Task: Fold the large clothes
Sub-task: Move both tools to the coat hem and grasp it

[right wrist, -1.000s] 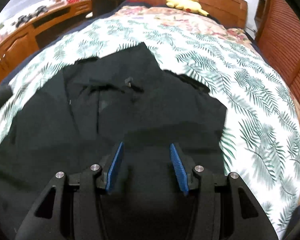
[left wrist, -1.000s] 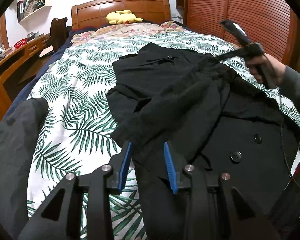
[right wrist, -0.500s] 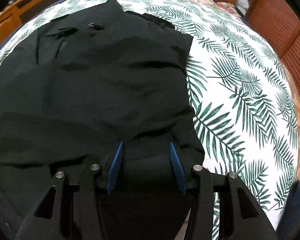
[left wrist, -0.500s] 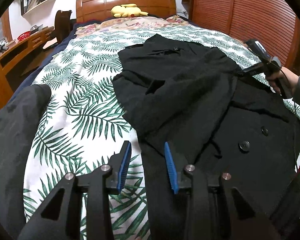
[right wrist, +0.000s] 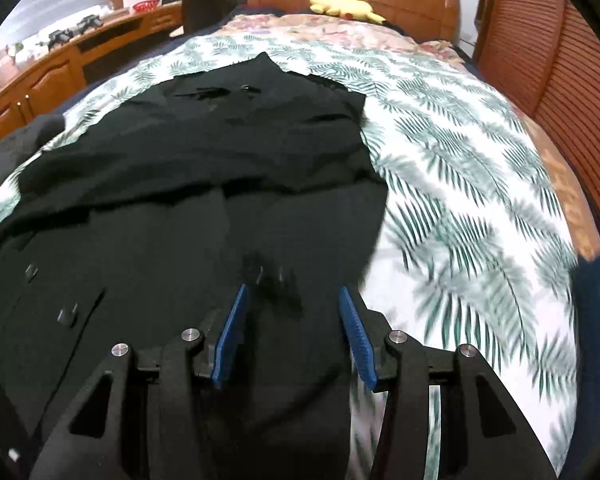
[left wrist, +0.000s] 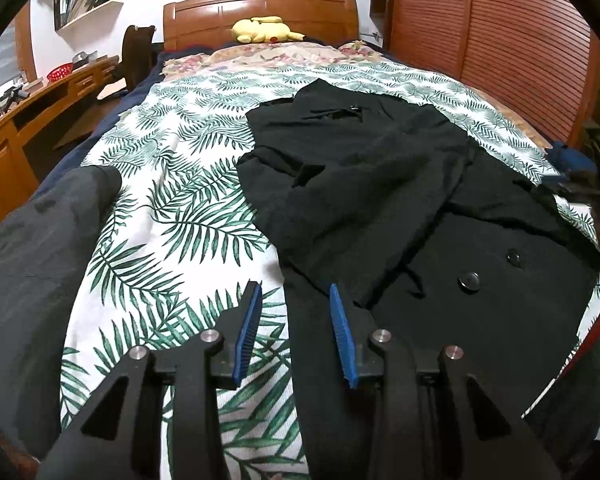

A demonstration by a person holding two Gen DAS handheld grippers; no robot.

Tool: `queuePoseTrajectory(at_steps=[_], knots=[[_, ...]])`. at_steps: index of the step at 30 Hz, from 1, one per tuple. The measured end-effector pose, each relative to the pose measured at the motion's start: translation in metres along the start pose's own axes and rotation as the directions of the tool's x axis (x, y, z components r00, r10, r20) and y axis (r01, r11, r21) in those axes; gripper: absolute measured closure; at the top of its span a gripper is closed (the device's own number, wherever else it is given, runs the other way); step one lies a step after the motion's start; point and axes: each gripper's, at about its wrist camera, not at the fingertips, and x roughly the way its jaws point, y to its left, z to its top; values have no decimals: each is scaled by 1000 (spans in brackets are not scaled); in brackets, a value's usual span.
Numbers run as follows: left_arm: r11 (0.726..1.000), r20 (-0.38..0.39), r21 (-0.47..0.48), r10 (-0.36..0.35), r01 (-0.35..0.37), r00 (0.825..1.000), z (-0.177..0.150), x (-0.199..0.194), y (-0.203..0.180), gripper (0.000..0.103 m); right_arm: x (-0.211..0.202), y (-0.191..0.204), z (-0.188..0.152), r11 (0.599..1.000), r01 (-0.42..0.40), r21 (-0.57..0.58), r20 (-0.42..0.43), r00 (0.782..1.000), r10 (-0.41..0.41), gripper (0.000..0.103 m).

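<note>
A large black coat (left wrist: 380, 200) lies spread on the leaf-patterned bed cover (left wrist: 172, 208), one sleeve folded across its chest and two buttons (left wrist: 469, 280) showing near the front. My left gripper (left wrist: 294, 286) hovers open over the coat's near left edge, with nothing pressed between its blue pads. In the right wrist view the same coat (right wrist: 220, 180) fills the left half. My right gripper (right wrist: 292, 288) hangs open above the coat's near right part, its pads apart. It also appears as a blur in the left wrist view, right gripper (left wrist: 576, 188), at the coat's right edge.
A dark grey garment (left wrist: 40, 260) lies on the bed's near left. A yellow plush toy (left wrist: 262, 30) rests by the wooden headboard (left wrist: 260, 4). A wooden desk (left wrist: 20, 128) runs along the left, and louvred wardrobe doors (left wrist: 480, 60) stand close on the right.
My right gripper has swept from the far part of the coat back to its near right edge. The folded sleeve now lies flatter. The left gripper has shifted only slightly.
</note>
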Motion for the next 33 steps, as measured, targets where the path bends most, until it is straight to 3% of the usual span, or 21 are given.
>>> queuePoseTrajectory(at_steps=[11,15,20,33], knots=[[1000,9,11,6,-7,1000,-5,-14,-12,69,-41,-6,-77,997,39,73,-10,999,-39,54],[1000,9,7,3,-3,1000,-13,-21,-16,69,-44,-8,-97,994,53,94,-28,998,-50,47],[1000,-5,-18,4,-4,1000,-26,-28,-15,69,-55,-10,-111,991,53,125,-19,998,-51,42],[994,-66,-105,5,-12,998,-66,-32,2,69,-65,1,-129,993,46,112,-5,999,-45,39]])
